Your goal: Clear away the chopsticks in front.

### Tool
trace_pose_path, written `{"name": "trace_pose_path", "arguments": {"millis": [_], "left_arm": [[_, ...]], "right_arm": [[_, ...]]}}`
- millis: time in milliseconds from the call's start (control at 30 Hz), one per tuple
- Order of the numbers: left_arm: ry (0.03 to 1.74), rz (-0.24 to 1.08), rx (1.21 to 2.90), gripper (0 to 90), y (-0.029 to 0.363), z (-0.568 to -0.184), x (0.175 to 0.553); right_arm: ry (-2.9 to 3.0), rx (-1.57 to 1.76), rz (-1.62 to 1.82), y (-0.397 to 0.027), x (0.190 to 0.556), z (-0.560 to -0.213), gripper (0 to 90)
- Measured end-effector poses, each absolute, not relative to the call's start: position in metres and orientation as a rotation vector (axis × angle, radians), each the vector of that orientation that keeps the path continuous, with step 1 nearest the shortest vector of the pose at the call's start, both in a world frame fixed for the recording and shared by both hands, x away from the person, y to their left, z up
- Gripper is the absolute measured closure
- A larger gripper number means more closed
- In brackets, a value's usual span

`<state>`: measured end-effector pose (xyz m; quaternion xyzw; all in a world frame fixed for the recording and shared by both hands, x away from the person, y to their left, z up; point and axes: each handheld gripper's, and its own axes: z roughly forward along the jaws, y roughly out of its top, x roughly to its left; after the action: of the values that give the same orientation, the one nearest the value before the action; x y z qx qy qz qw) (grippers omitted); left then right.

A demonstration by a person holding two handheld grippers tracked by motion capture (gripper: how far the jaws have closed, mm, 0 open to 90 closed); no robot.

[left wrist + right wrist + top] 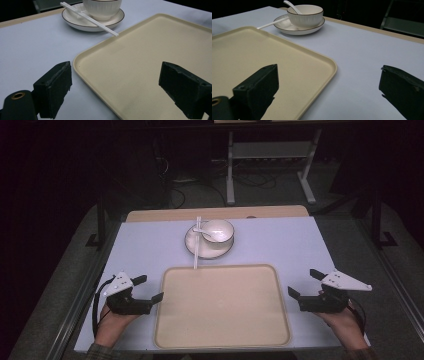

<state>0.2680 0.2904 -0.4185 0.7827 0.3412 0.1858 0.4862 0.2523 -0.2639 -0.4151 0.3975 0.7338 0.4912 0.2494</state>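
Left gripper (150,289) is hovering at the left edge of the flat cream-coloured plastic tray (222,340), jaws spread wide and holding nothing; in the left gripper view one black jaw is sitting over the pale blue table cover (32,50) and the other over the tray floor, so the tray's rounded near-left rim (82,72) is lying between them. Right gripper (305,283) is mirroring this at the tray's right edge, jaws equally wide and empty, straddling the right rim (329,72) in the right gripper view. The tray is lying flat in the near-centre of the table, bare inside. It is looking light, stiff and smooth, likely a little slippery, with a shallow raised lip that is offering the only real purchase; a pinch on that lip at both side edges, level with each other, is looking like the sound hold, since one side alone would probably let it tip or slide. Beyond the far rim, a white ribbed ceramic bowl (217,231) is standing on a white dark-rimmed saucer plate (192,245), with a white spoon (291,6) leaning inside the bowl. A pair of white chopsticks (197,242) is lying across the saucer, its near tips reaching to the tray's far rim (116,35); whether touching it, I cannot tell. The crockery is looking fragile and loosely stacked, and any tray movement is risking a nudge to those sticks.
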Motion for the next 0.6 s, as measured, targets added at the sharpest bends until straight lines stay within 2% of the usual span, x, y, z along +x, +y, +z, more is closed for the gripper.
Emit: {"name": "trace_pose_path", "arguments": {"millis": [600], "left_arm": [[0.851,0.454,1.973,10.7,0.284,-0.412,0.28]], "right_arm": [[2.052,1.136,1.292,-0.262,0.254,-0.418,5.4]]}}
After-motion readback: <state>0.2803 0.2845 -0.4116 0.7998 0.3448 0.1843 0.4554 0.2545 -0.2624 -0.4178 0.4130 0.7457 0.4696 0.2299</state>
